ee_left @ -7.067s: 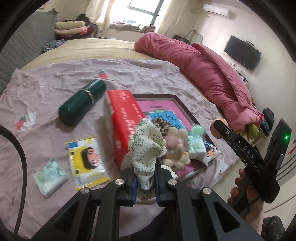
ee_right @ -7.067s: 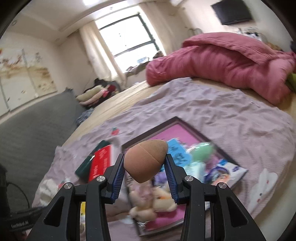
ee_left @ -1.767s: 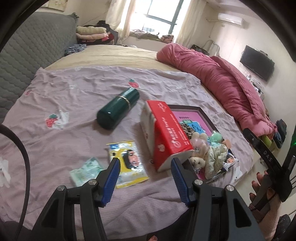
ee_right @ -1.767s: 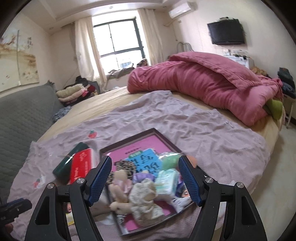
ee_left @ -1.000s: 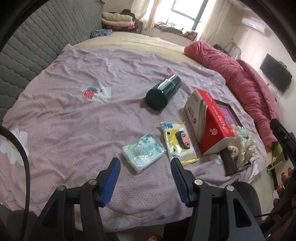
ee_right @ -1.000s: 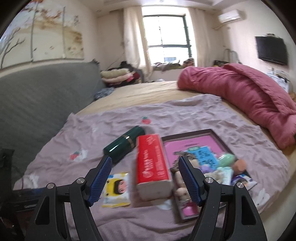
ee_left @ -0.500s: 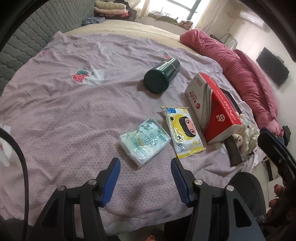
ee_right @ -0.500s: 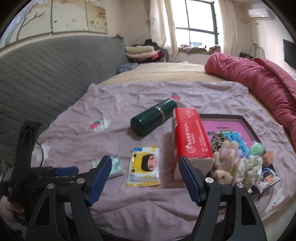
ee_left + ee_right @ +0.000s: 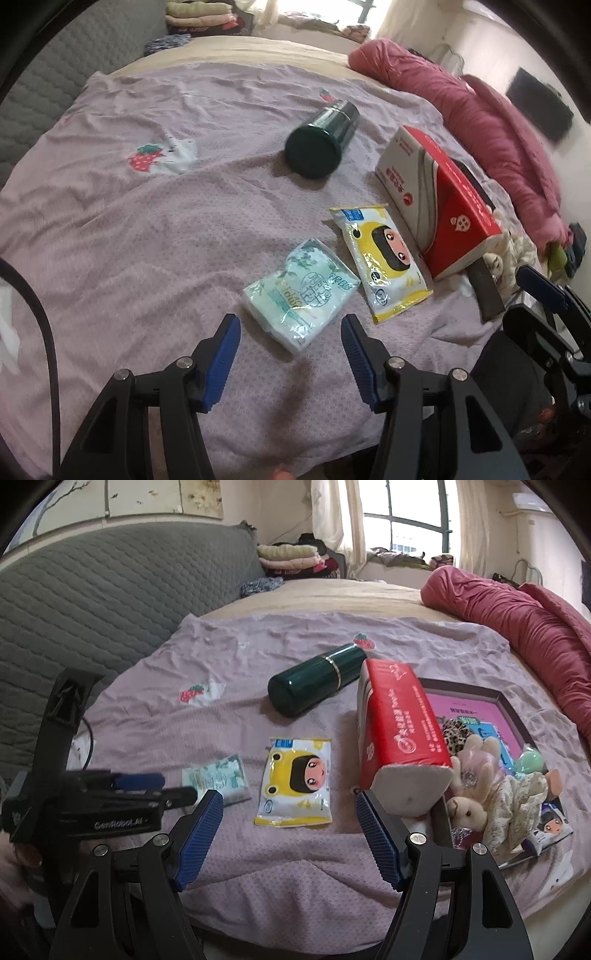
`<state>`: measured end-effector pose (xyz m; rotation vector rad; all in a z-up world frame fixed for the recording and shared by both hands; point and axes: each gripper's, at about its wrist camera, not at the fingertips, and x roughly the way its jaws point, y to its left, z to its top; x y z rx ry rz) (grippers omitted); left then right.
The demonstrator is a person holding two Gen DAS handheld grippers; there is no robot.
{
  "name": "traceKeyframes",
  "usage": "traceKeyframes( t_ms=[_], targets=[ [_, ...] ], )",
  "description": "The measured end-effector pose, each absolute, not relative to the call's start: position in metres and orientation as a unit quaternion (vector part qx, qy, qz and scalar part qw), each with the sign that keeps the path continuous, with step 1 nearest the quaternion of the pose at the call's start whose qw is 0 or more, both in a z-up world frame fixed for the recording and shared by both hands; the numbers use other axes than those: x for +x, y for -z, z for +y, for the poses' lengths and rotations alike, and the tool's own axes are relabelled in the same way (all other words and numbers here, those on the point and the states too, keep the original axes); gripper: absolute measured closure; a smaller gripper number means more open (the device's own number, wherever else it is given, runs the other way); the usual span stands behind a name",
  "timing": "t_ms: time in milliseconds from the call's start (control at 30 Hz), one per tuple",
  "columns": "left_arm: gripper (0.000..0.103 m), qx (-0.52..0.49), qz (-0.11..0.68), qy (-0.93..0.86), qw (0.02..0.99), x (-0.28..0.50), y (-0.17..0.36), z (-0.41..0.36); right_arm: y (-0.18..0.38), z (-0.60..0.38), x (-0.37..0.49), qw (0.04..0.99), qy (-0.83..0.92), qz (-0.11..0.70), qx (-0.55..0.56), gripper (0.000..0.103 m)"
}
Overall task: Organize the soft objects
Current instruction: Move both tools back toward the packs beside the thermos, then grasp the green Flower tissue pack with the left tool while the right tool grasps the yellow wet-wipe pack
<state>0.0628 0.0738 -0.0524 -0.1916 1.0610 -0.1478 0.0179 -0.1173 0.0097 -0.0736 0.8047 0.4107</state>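
My left gripper point(image 9: 290, 330) hangs open just over the near corner of a pale green tissue pack point(image 9: 301, 295) lying flat on the purple sheet. In the right wrist view my right gripper point(image 9: 289, 805) is open and empty, close above a yellow wipes pack point(image 9: 295, 781). The same tissue pack point(image 9: 218, 779) lies left of it, with the left gripper point(image 9: 140, 782) beside it. A dark-framed tray point(image 9: 506, 701) at the right holds plush toys point(image 9: 472, 760), a floral cloth point(image 9: 517, 794), a green sponge point(image 9: 530, 762) and a brown sponge point(image 9: 554, 779).
A red tissue box point(image 9: 399, 731) leans on the tray's left rim. A dark green bottle point(image 9: 317, 683) lies behind the packs. A pink duvet point(image 9: 517, 616) fills the far right, a grey padded headboard point(image 9: 92, 602) the left. The bed's front edge runs under both grippers.
Both grippers let go of the floral cloth and brown sponge, which lie in the tray. They then swung left and sank toward the two packs; over the last half second both packs drew closer.
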Motion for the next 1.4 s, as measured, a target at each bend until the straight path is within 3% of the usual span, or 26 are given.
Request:
traceKeyframes(
  t_ms=[467, 767, 1400],
  targets=[
    [0.045, 0.001, 0.507, 0.103, 0.856, 0.093, 0.074, 0.05, 0.016, -0.107, 0.033, 0.882, -0.202, 0.424, -0.036, 0.027],
    [0.041, 0.001, 0.51, 0.109, 0.853, 0.109, 0.084, 0.054, 0.039, -0.092, 0.058, 0.867, -0.201, 0.455, -0.019, 0.027],
    [0.048, 0.001, 0.52, 0.11, 0.847, 0.107, 0.075, 0.075, 0.092, -0.062, 0.118, 0.864, -0.139, 0.481, -0.058, 0.027]
  ],
)
